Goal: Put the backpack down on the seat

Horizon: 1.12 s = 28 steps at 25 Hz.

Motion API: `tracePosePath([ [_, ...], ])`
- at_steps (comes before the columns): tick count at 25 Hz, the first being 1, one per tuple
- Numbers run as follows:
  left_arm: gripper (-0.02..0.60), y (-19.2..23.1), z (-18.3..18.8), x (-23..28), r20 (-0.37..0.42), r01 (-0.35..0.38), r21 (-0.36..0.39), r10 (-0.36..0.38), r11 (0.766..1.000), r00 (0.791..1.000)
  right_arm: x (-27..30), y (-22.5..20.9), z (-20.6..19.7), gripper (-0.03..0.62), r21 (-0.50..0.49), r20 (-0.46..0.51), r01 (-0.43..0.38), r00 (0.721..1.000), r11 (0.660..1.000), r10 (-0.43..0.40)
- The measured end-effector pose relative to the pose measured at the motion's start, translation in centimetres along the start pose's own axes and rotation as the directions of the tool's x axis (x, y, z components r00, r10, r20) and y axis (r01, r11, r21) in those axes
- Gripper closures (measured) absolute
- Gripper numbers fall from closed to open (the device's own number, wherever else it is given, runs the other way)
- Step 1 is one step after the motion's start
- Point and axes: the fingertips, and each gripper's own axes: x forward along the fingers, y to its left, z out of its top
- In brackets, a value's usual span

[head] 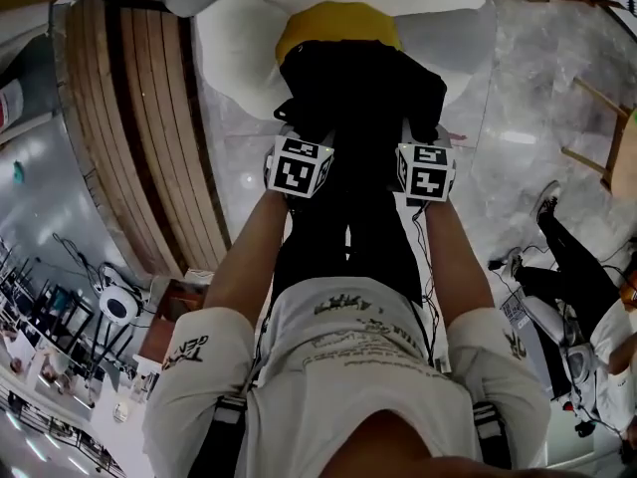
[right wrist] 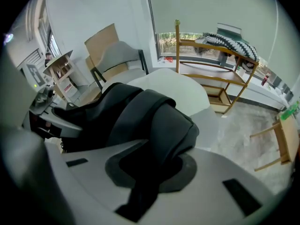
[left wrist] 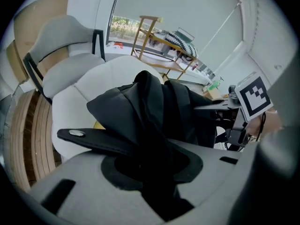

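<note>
At the left of the head view, curved wooden slats [head: 149, 118] lie along the floor. Just to the right of them, in the upper middle of the frame, stands the white seat [head: 234, 53], which has a yellow middle part [head: 338, 26].

The black backpack [head: 363, 108] hangs in front of the person, over the near side of this seat, and it covers the lower edge of the yellow part. Whether its bottom touches the seat cannot be told.

The left tongs [left wrist: 154, 149] are closed on a fold of black fabric at the top of the backpack. In the left gripper view this fabric fills the gap between the jaws. The marker cube of the left tongs [head: 300, 165] shows left of the centre in the head view.

The right tongs [right wrist: 150, 168] are closed on a thick padded strap [right wrist: 161, 121] of the backpack, which runs down between the jaws. Their marker cube [head: 426, 170] is near the other cube, with the backpack between and under both.

At the right of the head view there is grey marble floor [head: 518, 88]. At the right edge, a person in dark trousers [head: 577, 267] is on this floor.
</note>
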Motion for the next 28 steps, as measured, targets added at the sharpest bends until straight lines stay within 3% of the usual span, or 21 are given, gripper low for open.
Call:
tracePosePath([
  [10, 0.467, 3.5, -3.8, 7.4, -0.101, -0.004, -0.039, 0.000, 0.999, 0.995, 8.5, -1.7, -3.4, 0.537, -0.093, -0.109, -0.014, 0.994, 0.996, 0.004],
  [18, 0.479, 6.7, -3.3, 11.7, -0.093, -0.020, -0.087, 0.012, 0.996, 0.996, 13.7, -3.2, -3.0, 0.526, -0.131, -0.123, -0.028, 0.992, 0.991, 0.011],
  [23, 0.479, 8.1, -4.7, 13.9, -0.138, -0.045, -0.202, 0.017, 0.978, 0.990, 17.6, -4.5, -5.1, 0.520, -0.114, -0.169, -0.042, 0.985, 0.993, 0.022],
  [26, 0.476, 8.6, -4.5, 15.3, -0.091, -0.030, -0.226, 0.010, 0.974, 0.996, 19.7, -5.5, -5.1, 0.517, -0.069, -0.156, -0.062, 0.986, 0.996, 0.050],
  [28, 0.437, 9.3, -4.2, 16.0, -0.057, -0.039, -0.233, 0.026, 0.972, 0.998, 20.4, -5.9, -4.5, 0.502, -0.048, -0.130, -0.065, 0.990, 0.997, 0.059],
])
